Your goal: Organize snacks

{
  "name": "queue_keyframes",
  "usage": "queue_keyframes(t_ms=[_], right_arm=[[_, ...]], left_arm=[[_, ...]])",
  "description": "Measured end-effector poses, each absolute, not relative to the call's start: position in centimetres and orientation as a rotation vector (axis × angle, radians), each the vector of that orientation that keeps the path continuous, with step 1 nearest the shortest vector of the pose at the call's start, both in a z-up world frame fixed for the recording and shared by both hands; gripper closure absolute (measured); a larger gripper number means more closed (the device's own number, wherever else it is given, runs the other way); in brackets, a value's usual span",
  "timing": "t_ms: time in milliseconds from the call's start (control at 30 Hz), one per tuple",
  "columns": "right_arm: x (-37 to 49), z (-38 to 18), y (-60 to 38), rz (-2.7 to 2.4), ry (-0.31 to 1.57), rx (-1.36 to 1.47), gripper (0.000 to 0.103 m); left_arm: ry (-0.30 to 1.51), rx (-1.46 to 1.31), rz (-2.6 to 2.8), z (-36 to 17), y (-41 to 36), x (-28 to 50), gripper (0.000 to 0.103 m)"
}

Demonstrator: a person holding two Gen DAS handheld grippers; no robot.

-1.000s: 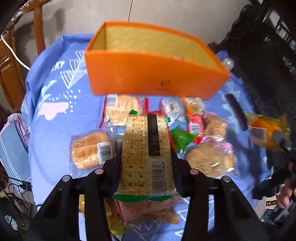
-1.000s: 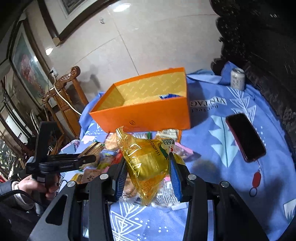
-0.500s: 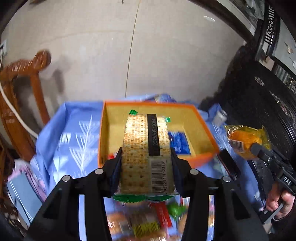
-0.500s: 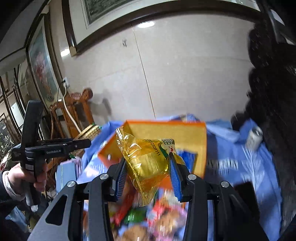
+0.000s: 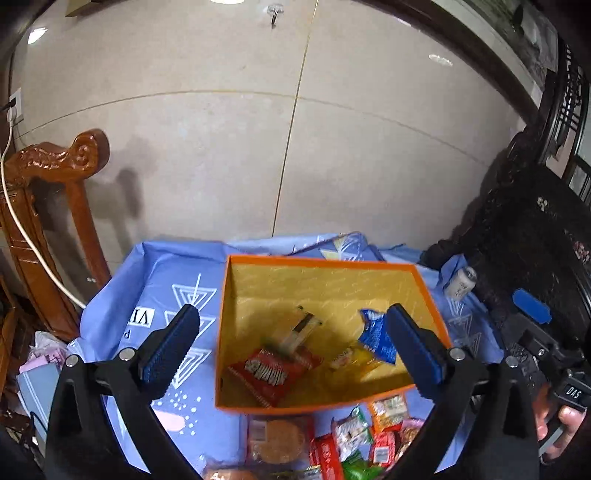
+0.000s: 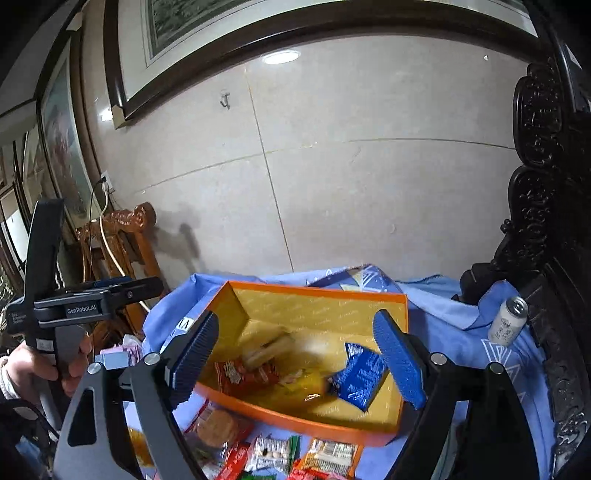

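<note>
Both grippers hang above the open orange cardboard box with a yellow lining (image 5: pixel 421 280), which sits on the blue patterned tablecloth (image 5: pixel 159 280). The left gripper (image 5: pixel 291 343) and the right gripper (image 6: pixel 295 354) each have their jaws spreading apart with nothing between the pads. The left wrist view alone shows the right hand (image 5: pixel 561 424) wrapped round its black handle at the right edge, and it looks straight down into the box; the right wrist view alone shows the left hand (image 6: pixel 33 369) on its handle at the left edge, a framed picture (image 6: pixel 295 22) high on the wall, and the white drink can (image 6: pixel 508 321) standing upright in full on the cloth beside the carved dark furniture. A second ago the left gripper was clamped on the cracker packet with the barcode (image 5: pixel 299 330) and the right on the yellow cellophane snack bag (image 5: pixel 354 360); now both lie blurred inside the box, the crackers near the middle above a red snack packet (image 5: pixel 269 373) and the yellow bag between that and a blue foil packet (image 5: pixel 376 336). More wrapped snacks (image 5: pixel 347 435) remain loose on the cloth in front of the box's near wall. Back then the box was seen from low and near the table; it is now seen from above.
</note>
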State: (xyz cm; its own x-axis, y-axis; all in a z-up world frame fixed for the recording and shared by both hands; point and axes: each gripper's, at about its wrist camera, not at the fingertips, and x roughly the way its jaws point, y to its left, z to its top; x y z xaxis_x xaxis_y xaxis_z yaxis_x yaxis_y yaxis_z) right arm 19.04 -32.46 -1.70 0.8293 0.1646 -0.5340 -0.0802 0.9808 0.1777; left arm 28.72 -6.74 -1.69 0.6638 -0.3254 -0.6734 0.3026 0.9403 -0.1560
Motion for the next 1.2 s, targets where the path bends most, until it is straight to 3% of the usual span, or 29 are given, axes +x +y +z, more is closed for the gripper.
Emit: queue_keyframes(t_ms=[500,800,1200], right_arm=[[10.3,-2.4,-29.8,0.229,0.626,0.168,0.017],[5.3,-12.0,-26.9,0.255,0.874,0.135,0.017],[8.7,-18.8,-25.4,0.296,1.051,0.133,0.021]], left_arm=[[0.770,-0.054,-0.322,-2.8,-1.3,20.4,0.004],[0.819,-0.042,-0.280,-6.5,2.1,14.2,0.004],[0.925,-0.081,-0.225,-11.3,5.2,10.7,0.004]])
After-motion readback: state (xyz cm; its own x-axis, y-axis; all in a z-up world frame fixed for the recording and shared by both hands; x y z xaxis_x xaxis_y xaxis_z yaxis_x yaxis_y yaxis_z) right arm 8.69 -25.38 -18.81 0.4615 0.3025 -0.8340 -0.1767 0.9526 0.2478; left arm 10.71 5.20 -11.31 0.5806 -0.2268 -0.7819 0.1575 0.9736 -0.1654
